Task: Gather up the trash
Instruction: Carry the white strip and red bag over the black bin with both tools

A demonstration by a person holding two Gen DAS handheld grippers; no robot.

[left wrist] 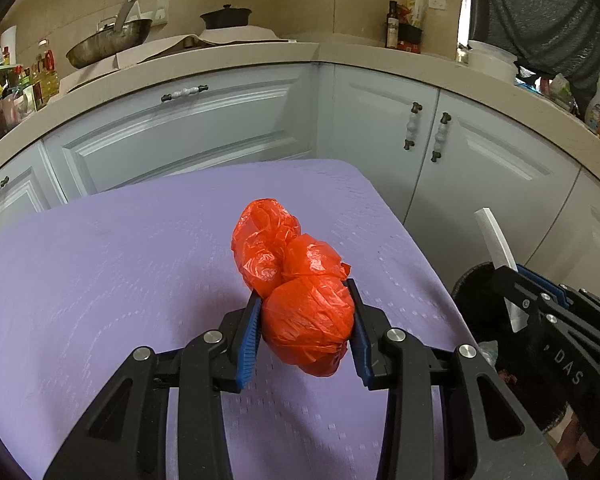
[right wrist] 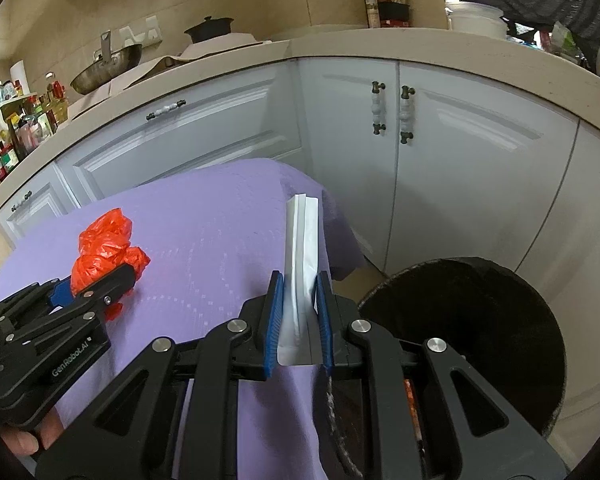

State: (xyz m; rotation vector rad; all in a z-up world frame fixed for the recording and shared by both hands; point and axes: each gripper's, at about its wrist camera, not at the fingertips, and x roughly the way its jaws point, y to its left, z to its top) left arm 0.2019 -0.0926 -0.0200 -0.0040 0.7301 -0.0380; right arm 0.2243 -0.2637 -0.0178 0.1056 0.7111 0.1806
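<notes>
My left gripper [left wrist: 305, 300] is shut on a crumpled red plastic bag [left wrist: 296, 280], held just above the purple tablecloth [left wrist: 120, 280]. The bag also shows in the right wrist view [right wrist: 104, 248], with the left gripper [right wrist: 96, 284] around it. My right gripper [right wrist: 299, 292] is shut on a white pouch [right wrist: 302, 256] that stands upright between the blue pads, at the table's right edge next to the black bin [right wrist: 480, 340]. In the left wrist view the pouch [left wrist: 496, 240] sticks up over the bin [left wrist: 476, 292].
White kitchen cabinets [left wrist: 380, 120] and a beige counter [left wrist: 260, 56] with a wok [left wrist: 108, 40], pot and bottles stand behind the table. The bin sits on the floor to the right of the table, with some trash inside.
</notes>
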